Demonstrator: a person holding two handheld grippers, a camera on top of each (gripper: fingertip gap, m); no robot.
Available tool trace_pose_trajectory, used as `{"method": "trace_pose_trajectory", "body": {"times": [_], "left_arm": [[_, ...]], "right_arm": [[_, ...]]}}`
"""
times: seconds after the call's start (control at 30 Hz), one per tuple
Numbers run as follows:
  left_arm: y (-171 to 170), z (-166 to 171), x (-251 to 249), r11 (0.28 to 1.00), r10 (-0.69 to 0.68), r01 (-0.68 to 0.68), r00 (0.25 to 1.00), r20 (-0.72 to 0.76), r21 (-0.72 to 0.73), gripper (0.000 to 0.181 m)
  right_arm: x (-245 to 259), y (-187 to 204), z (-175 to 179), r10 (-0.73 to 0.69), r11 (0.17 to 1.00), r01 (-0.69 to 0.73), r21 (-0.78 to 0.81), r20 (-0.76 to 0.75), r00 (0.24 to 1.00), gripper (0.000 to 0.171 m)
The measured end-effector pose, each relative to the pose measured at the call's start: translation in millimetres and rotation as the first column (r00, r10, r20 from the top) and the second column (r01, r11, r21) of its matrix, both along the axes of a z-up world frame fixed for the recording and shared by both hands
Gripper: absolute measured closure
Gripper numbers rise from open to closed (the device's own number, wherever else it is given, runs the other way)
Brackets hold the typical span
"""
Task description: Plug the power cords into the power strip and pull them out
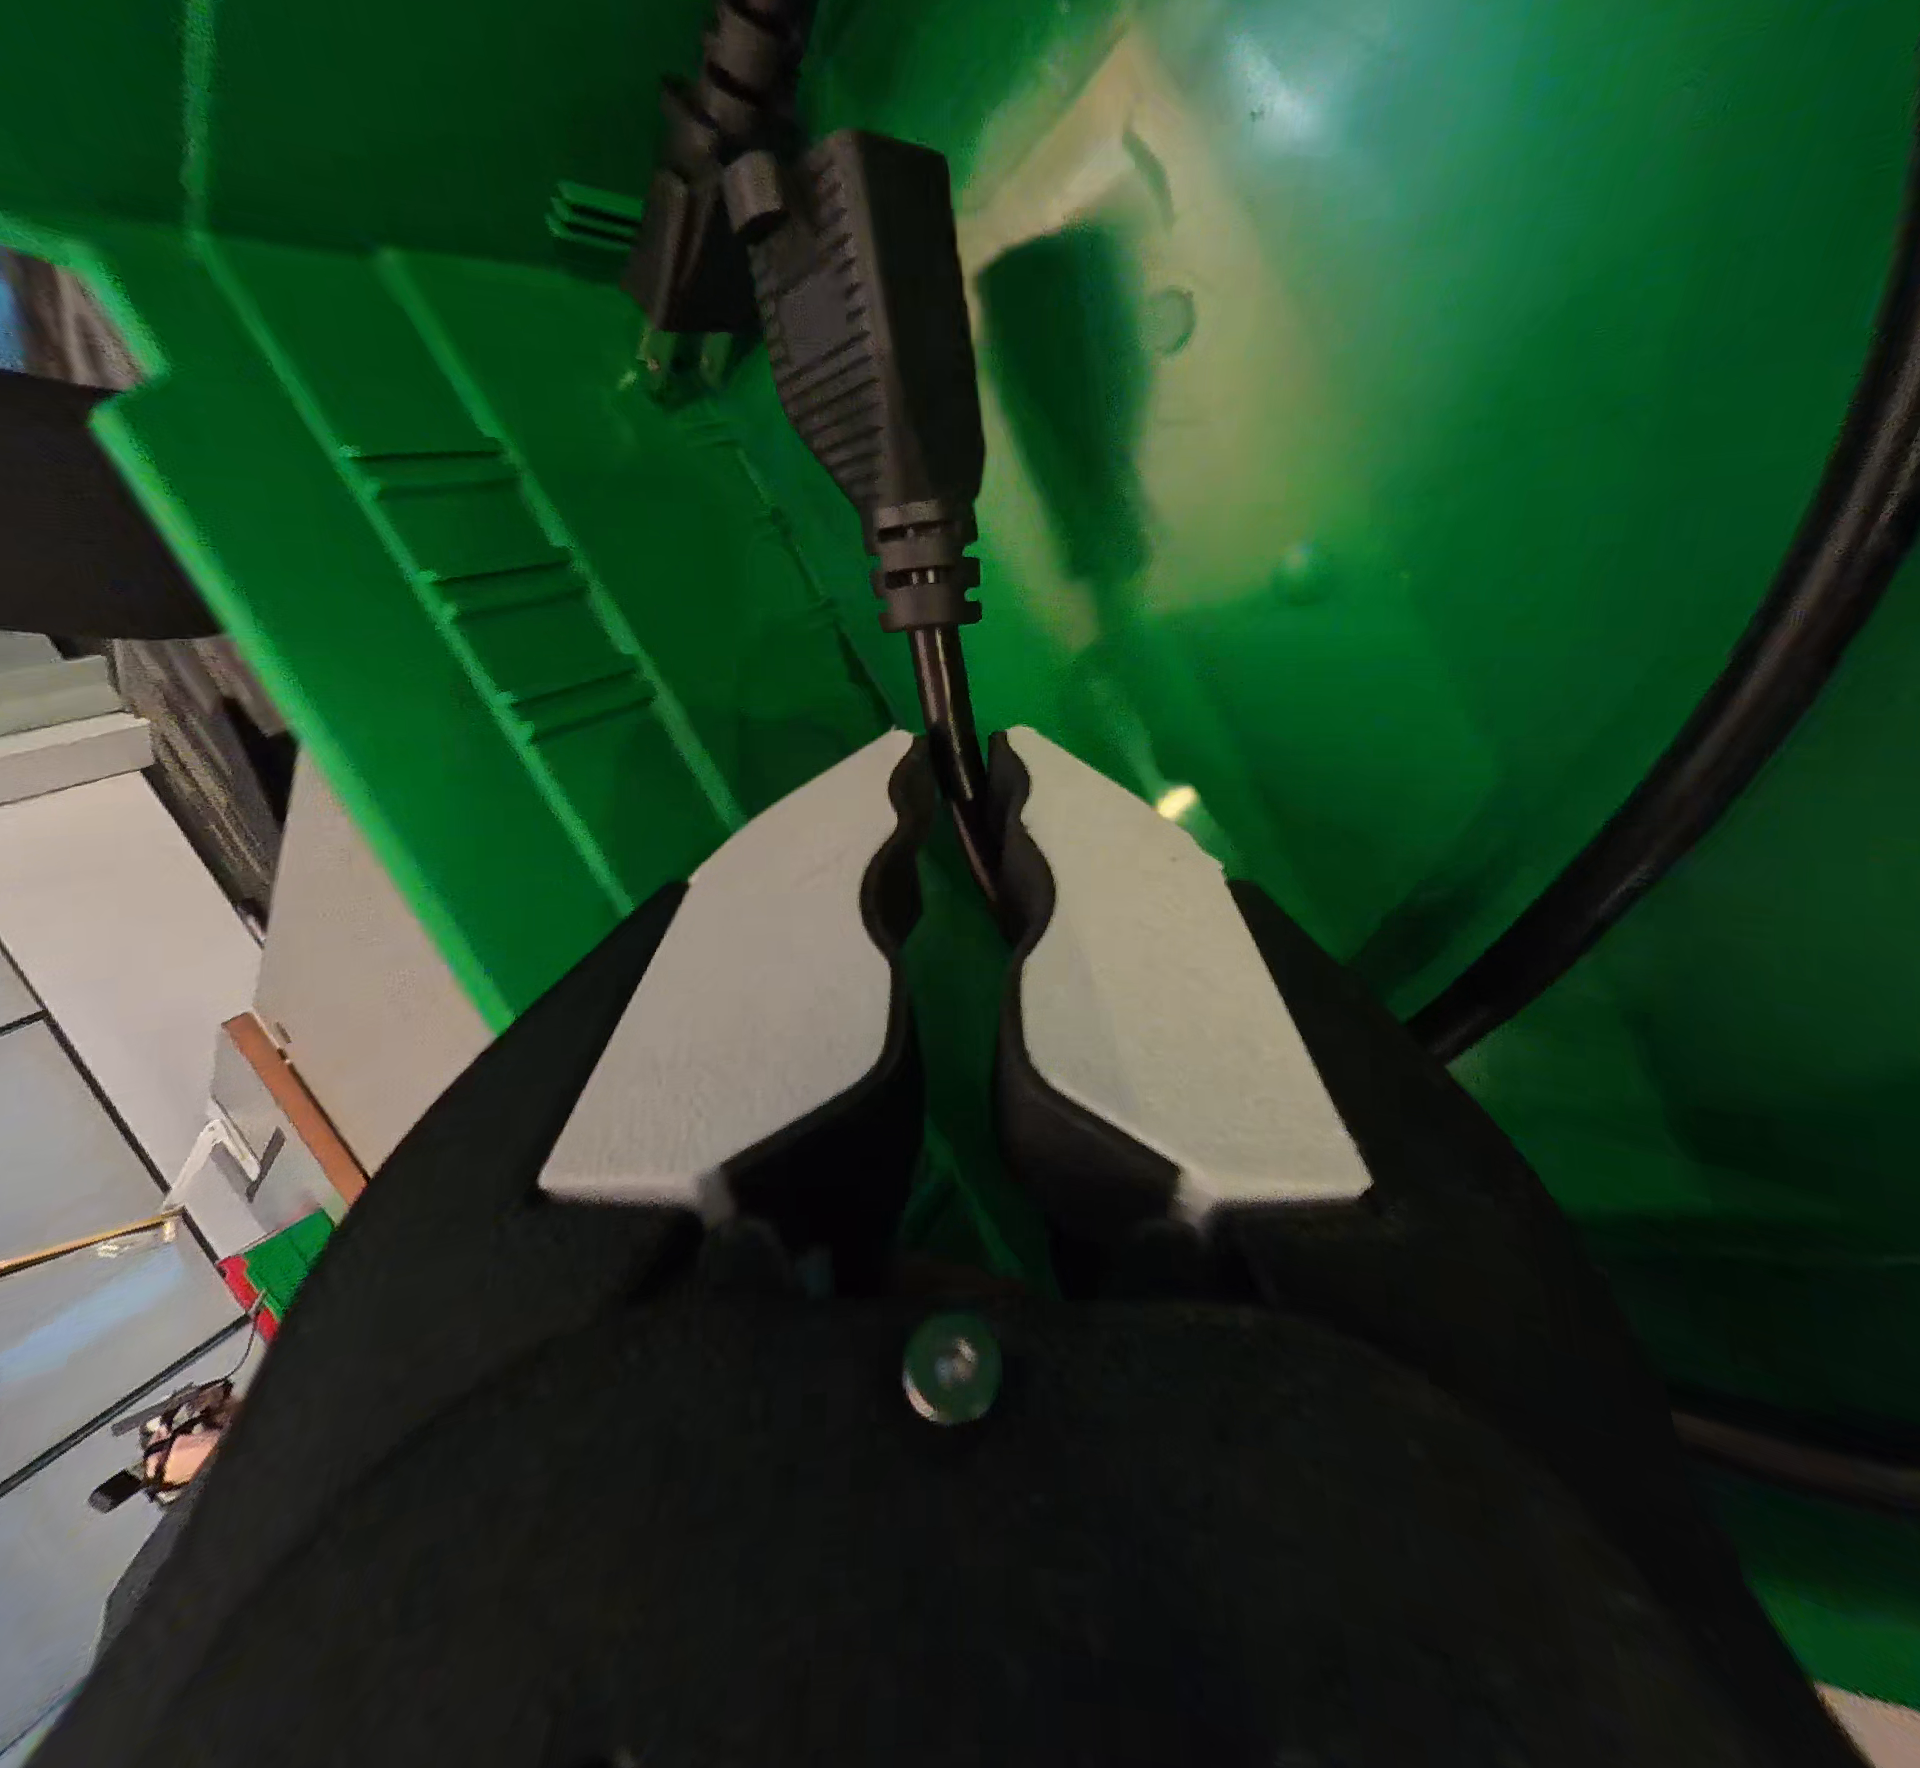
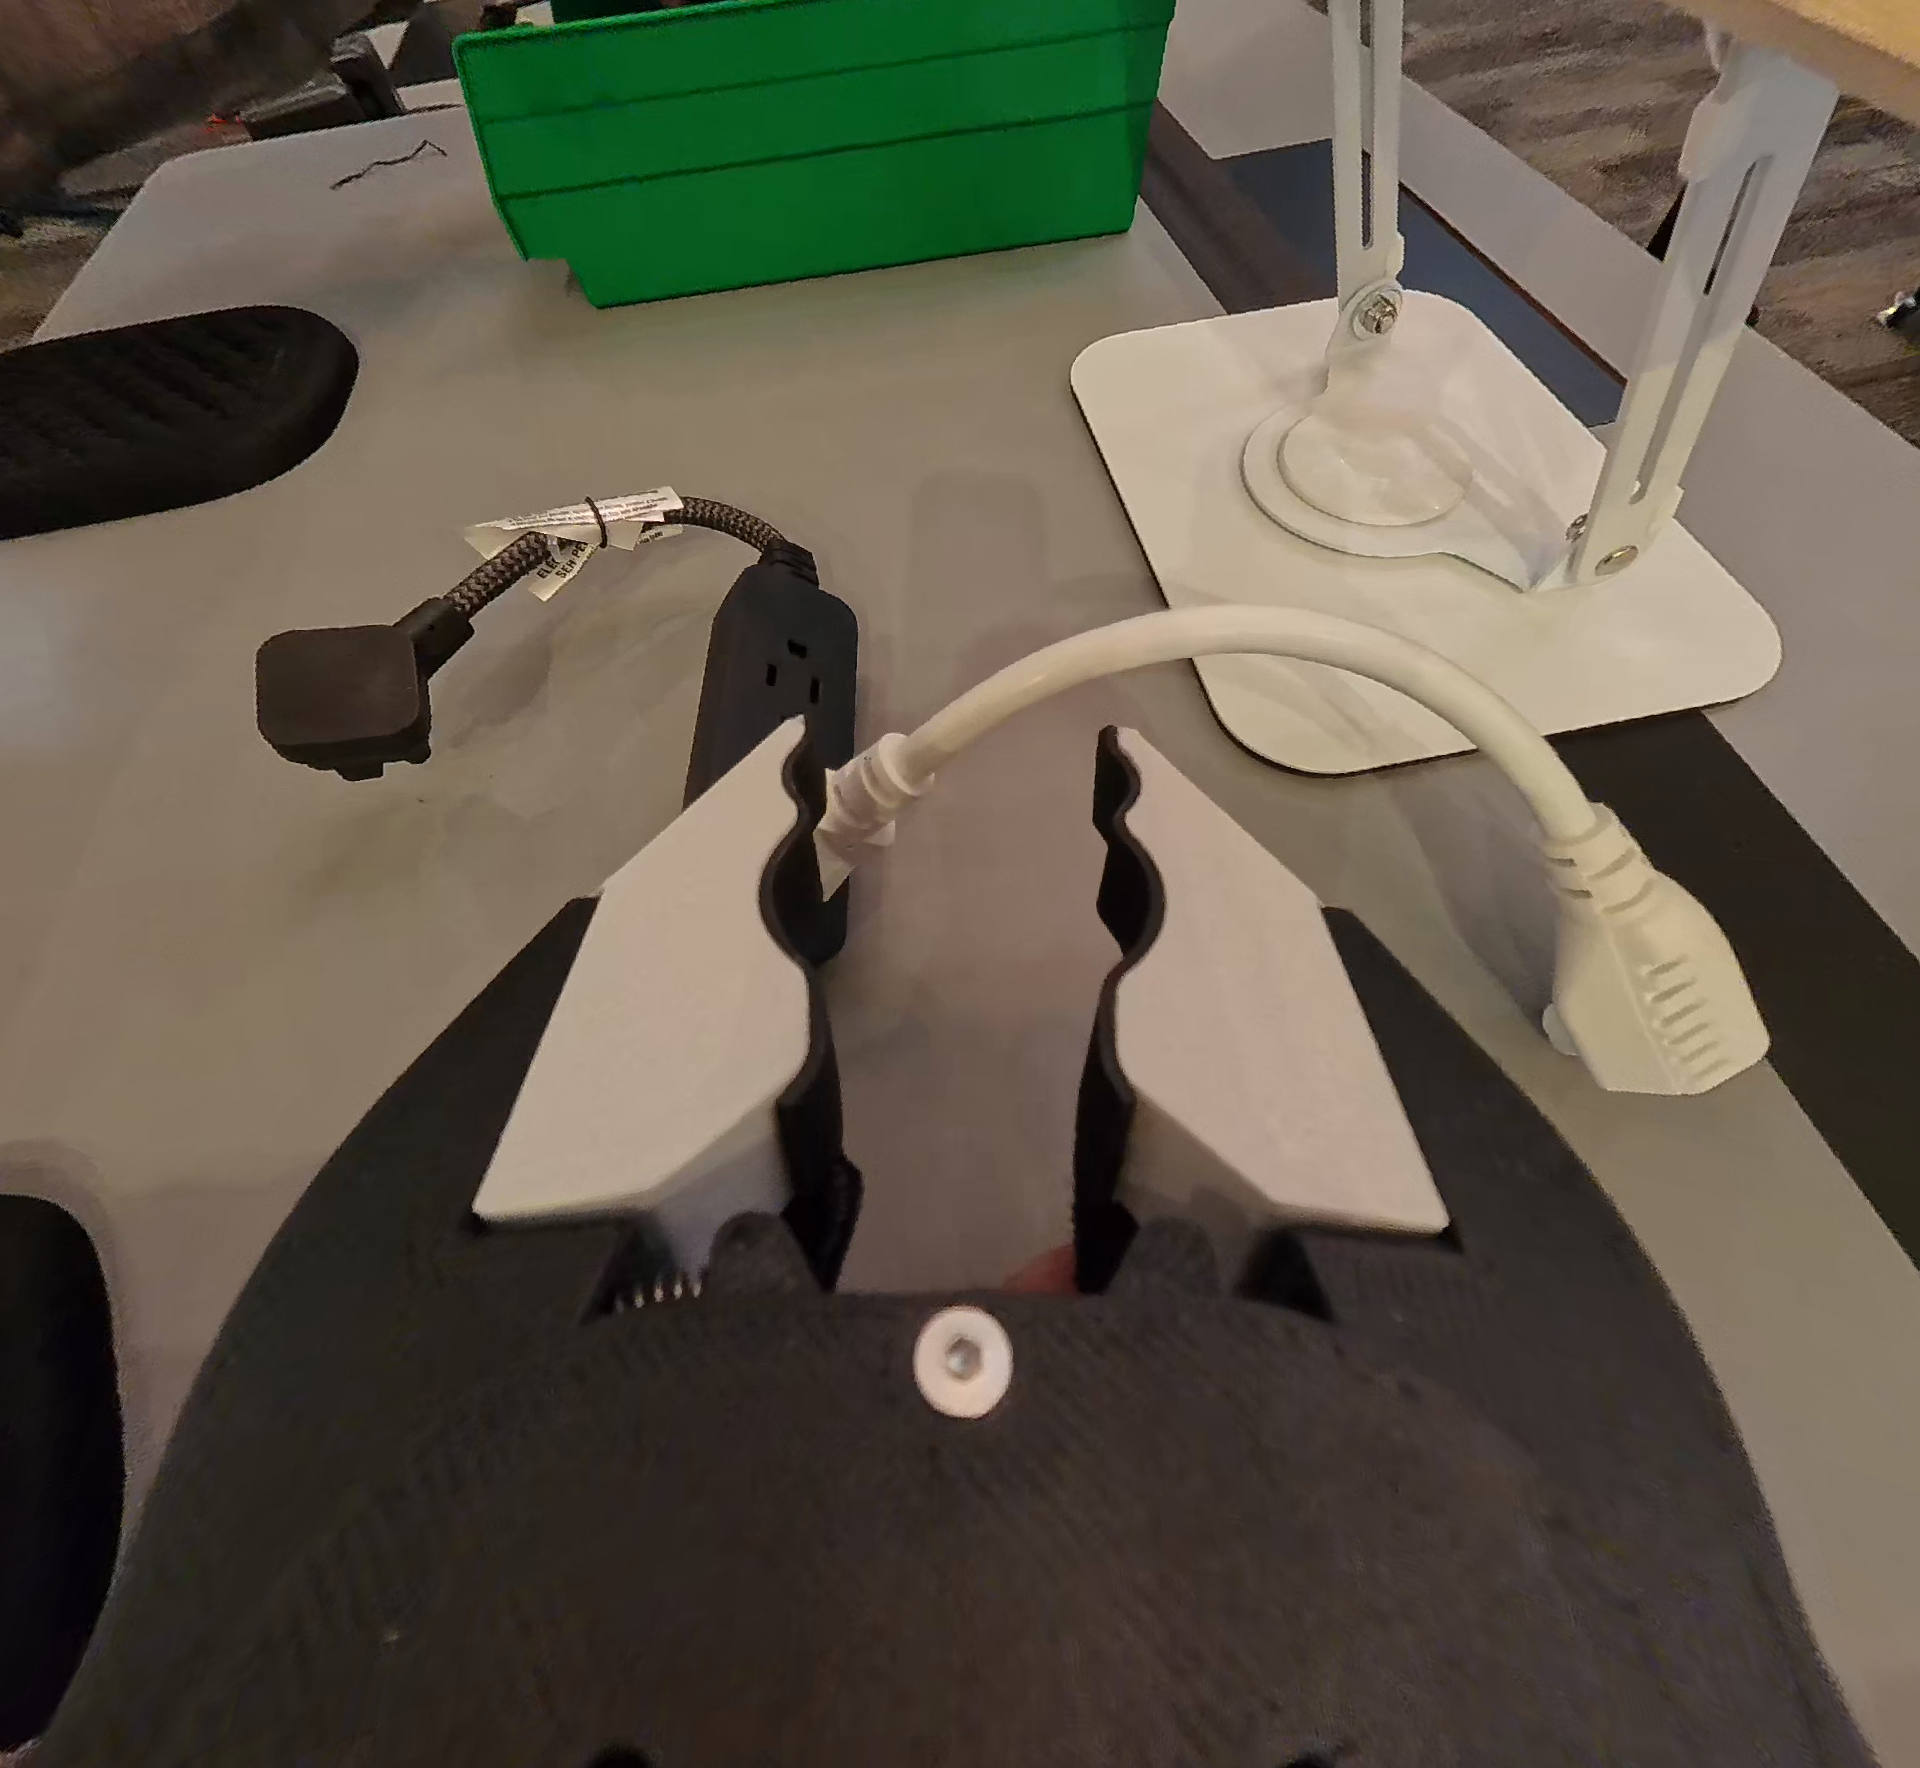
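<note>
Pinched between the left gripper [image 1: 954, 762] fingers is a black cord [image 1: 951, 679], just below its connector [image 1: 873, 316], deep inside the green bin [image 1: 1455, 368]. Better to lift slowly, since a second black plug [image 1: 691, 264] lies touching that connector.

Right gripper [image 2: 951, 752] stands wide, holding nothing, over the black power strip [image 2: 784, 658] on a grey table [image 2: 520, 388]. A white cord [image 2: 1195, 638] is plugged into the strip. Beyond the strip sits the bin; carpeted floor lies farther off.
</note>
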State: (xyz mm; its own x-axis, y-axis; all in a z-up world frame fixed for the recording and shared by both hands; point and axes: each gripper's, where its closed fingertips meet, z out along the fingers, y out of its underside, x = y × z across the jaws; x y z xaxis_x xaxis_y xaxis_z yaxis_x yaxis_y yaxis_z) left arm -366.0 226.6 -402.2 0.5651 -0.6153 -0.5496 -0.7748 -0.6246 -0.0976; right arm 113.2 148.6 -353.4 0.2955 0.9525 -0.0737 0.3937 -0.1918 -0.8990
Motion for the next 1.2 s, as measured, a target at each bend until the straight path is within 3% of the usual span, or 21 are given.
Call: {"method": "trace_pose_trajectory", "body": {"times": [0.47,0.7,1.03,1.2], "left_arm": [[-11,102,17,0.913,-0.100,0.068,0.993,0.059,0.403,0.173],[-25,147,25,0.876,-0.139,0.122,0.990,0.002,0.467,0.173],[-35,185,28,0.889,-0.240,0.314,0.940,-0.243,0.334,0.174],[-37,229,38,0.841,-0.260,0.350,0.930,-0.258,0.413,0.174]], "right_arm": [[7,-3,19,-0.012,0.999,0.012,0.043,0.007,1.000,0.124],[12,-4,27,-0.021,0.998,0.021,0.057,0.005,1.000,0.124],[19,-4,30,-0.038,0.997,0.036,0.066,0.025,0.999,0.123],[33,-2,45,-0.090,0.990,0.083,0.119,0.056,0.994,0.121]]}}
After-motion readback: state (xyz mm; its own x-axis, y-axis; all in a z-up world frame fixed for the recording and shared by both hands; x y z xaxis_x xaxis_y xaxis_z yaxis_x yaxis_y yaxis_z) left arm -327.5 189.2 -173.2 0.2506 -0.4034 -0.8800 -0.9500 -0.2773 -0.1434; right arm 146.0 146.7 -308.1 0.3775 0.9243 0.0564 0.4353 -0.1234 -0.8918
